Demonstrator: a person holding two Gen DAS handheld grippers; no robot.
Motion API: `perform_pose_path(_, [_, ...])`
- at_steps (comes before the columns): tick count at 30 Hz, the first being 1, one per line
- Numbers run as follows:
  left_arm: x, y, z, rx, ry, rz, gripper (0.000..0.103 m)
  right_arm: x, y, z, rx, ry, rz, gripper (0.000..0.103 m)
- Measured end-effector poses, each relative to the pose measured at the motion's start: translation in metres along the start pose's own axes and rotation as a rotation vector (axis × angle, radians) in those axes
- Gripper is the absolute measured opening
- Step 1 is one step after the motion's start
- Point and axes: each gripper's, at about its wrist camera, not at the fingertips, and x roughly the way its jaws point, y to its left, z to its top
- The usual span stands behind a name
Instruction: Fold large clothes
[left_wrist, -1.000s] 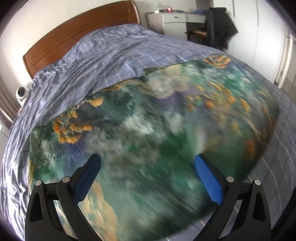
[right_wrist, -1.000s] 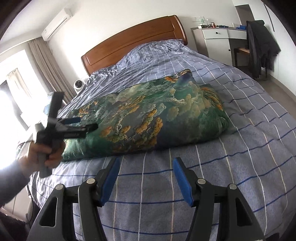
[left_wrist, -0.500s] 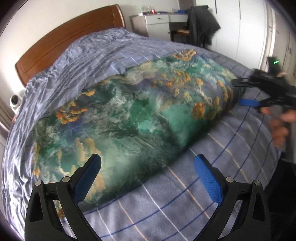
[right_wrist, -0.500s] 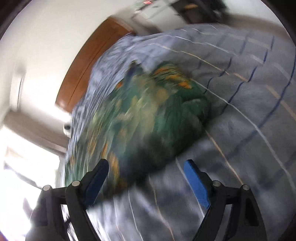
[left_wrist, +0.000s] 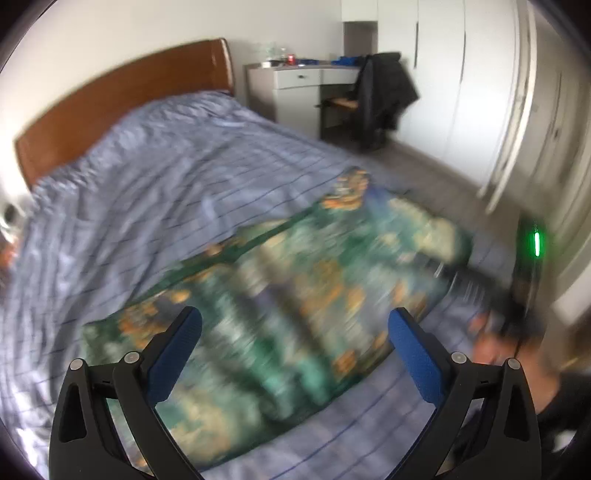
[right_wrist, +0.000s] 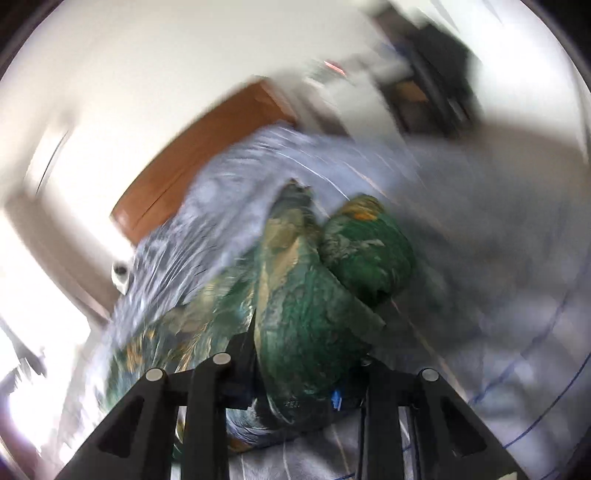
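Note:
A large green garment with orange and cream print lies across the blue checked bed cover. My left gripper hovers above its near edge, open, with nothing between the blue pads. In the right wrist view the garment is bunched up right at the lens. My right gripper has its jaws closing on a thick fold of that cloth, which hides the pads. In the left wrist view a person's hand holds that gripper at the garment's right end. Both views are blurred.
A wooden headboard stands at the far end of the bed. A white desk and a chair draped with a dark coat stand beyond the bed. White wardrobe doors line the right wall.
My left gripper has risen, so the garment sits lower and farther off. The right gripper swung in to the garment's right end and closed from wide open onto a fold.

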Motion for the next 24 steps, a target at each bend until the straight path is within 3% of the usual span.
perform_pose_path(4, [0.011, 0.006, 0.041, -0.072, 0.085, -0.155, 0.101, -0.026, 0.078, -0.001, -0.334, -0.076, 0.046, 0.028])
perform_pose_path(6, [0.013, 0.013, 0.049, -0.09, 0.126, -0.184, 0.101, -0.036, 0.119, -0.013, -0.505, -0.098, 0.08, 0.028])
perform_pose_path(11, [0.005, 0.04, 0.039, -0.131, 0.156, -0.164, 0.101, -0.038, 0.2, -0.062, -0.896, -0.099, 0.133, 0.028])
perform_pose_path(15, [0.019, 0.059, 0.015, -0.155, 0.243, -0.024, 0.101, -0.041, 0.244, -0.11, -1.142, -0.117, 0.145, 0.028])
perform_pose_path(17, [0.027, 0.067, 0.003, -0.159, 0.275, 0.04, 0.1, -0.044, 0.251, -0.122, -1.196, -0.115, 0.163, 0.028])
perform_pose_path(18, [0.03, 0.072, -0.002, -0.169, 0.282, 0.061, 0.092, -0.045, 0.255, -0.128, -1.216, -0.108, 0.177, 0.028])
perform_pose_path(19, [0.033, 0.076, -0.007, -0.183, 0.287, 0.059, 0.066, -0.046, 0.258, -0.129, -1.215, -0.099, 0.187, 0.028])
perform_pose_path(21, [0.037, 0.086, -0.013, -0.232, 0.301, 0.01, 0.042, -0.05, 0.255, -0.126, -1.192, -0.072, 0.198, 0.029])
perform_pose_path(24, [0.031, 0.093, -0.016, -0.215, 0.274, -0.001, 0.035, -0.049, 0.25, -0.115, -1.11, 0.0, 0.24, 0.041])
